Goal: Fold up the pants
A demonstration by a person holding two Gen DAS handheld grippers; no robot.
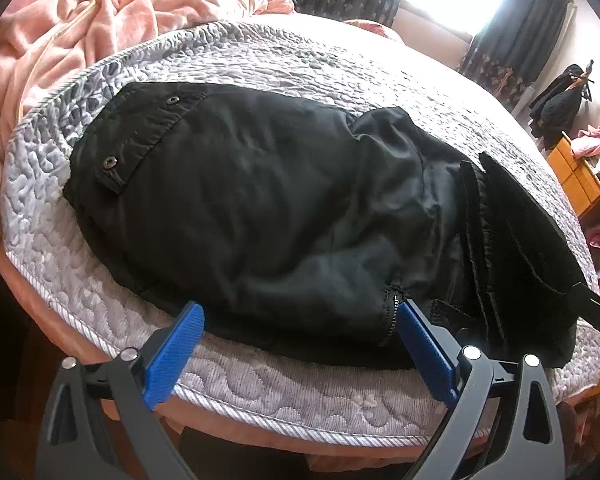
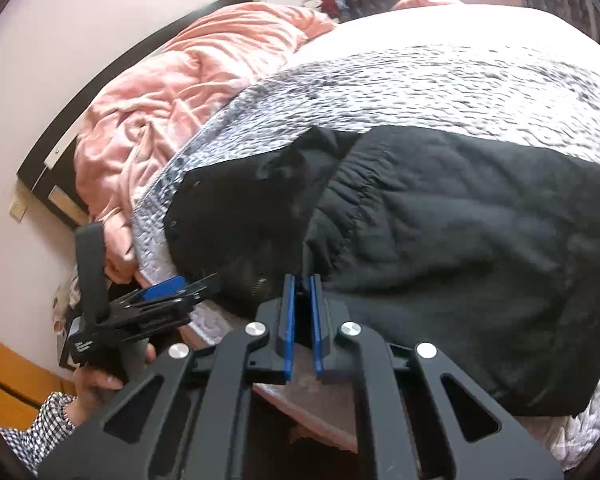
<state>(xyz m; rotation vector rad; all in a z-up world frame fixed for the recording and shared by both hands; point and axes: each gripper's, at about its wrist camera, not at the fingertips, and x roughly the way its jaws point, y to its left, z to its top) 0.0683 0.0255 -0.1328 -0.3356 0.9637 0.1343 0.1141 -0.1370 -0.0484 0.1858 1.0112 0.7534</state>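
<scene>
Black pants lie on a grey quilted bed cover, with snap buttons at the far left end and a bunched part with a zipper near me. My left gripper is open, its blue pads either side of the pants' near edge, close to the zipper. In the right wrist view the pants spread across the cover. My right gripper is shut on a fold of the pants at their near edge. The left gripper shows at the left, held in a hand.
A pink blanket is heaped at the far left of the bed. An orange wooden shelf with clothes stands at the right. A window with dark curtains is behind. The bed's near edge runs just under the left gripper.
</scene>
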